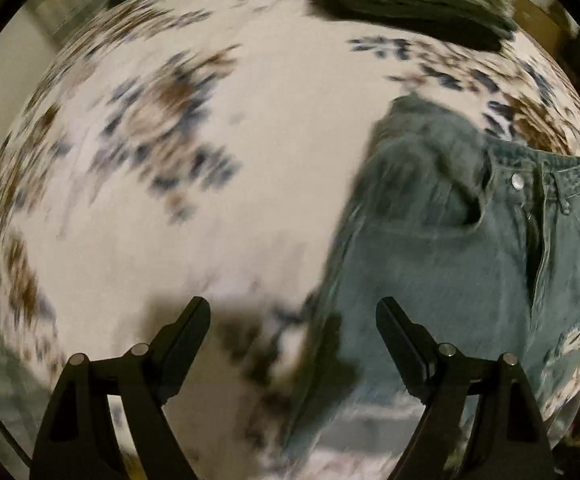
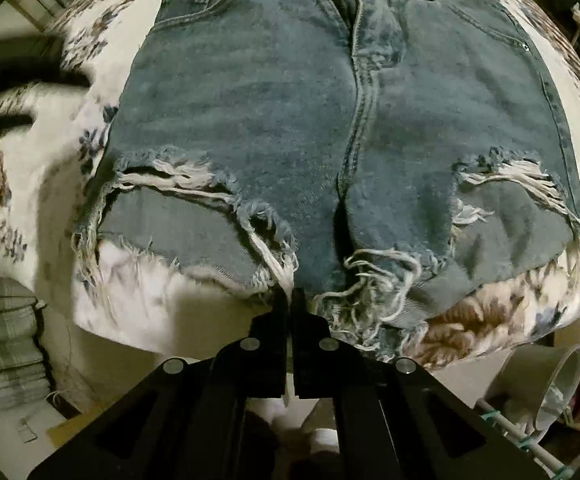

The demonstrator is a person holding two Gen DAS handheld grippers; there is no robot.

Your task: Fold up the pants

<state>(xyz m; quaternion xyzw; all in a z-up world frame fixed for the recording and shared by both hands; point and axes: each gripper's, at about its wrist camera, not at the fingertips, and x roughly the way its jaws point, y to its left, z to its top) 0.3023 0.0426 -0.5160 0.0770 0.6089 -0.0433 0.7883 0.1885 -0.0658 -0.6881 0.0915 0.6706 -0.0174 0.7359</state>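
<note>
The denim shorts (image 2: 290,128) lay flat on the floral bedspread (image 1: 250,200), frayed hem at its near edge, waistband away. The right gripper (image 2: 290,300) was pinched tight on white fringe threads (image 2: 280,276) at the hem. The left gripper (image 1: 292,312) hung wide apart, holding nothing, over the bedspread left of the shorts.

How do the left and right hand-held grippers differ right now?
The left hand-held gripper is wide open with nothing between its fingers; the right hand-held gripper is shut on frayed threads at the hem of the denim shorts. The left sits mostly over the floral bedspread, beside the shorts; the right is at their hem. Both are black.
</note>
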